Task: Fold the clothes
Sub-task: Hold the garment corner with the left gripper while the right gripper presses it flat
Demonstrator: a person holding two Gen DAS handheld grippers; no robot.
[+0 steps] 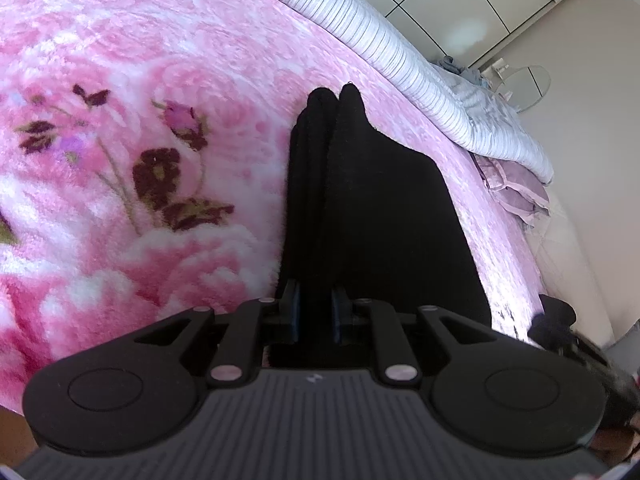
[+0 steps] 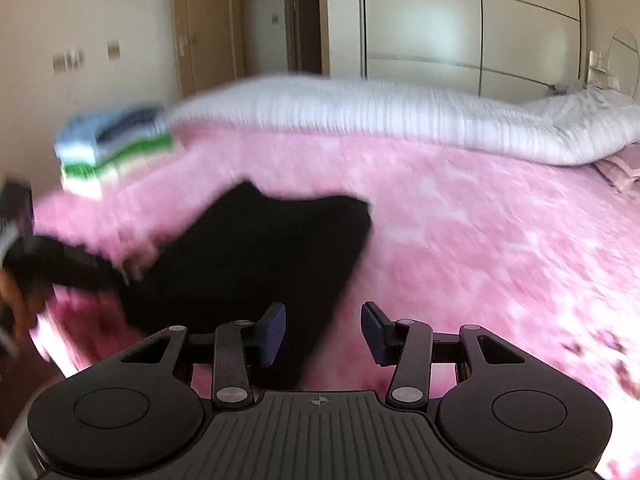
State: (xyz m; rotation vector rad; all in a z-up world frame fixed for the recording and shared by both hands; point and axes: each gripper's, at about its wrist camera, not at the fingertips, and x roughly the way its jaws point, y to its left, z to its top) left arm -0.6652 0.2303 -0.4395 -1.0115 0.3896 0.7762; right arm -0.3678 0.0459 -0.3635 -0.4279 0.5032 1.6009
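A black garment (image 1: 372, 208) lies folded into a long strip on the pink floral blanket (image 1: 120, 80). My left gripper (image 1: 316, 312) is shut on the strip's near end, with dark cloth filling the narrow gap between its blue pads. In the right wrist view the same black garment (image 2: 256, 256) spreads across the blanket, and its near corner runs under the left finger. My right gripper (image 2: 324, 332) hangs just above that corner, open, its blue pads apart and pressing on nothing. That view is blurred.
A stack of folded clothes (image 2: 116, 148) in blue, green and white sits at the blanket's far left. A rolled striped white quilt (image 2: 360, 112) runs along the far side of the bed. White wardrobe doors (image 2: 472, 28) stand behind it. A hand (image 2: 16, 300) shows at the left edge.
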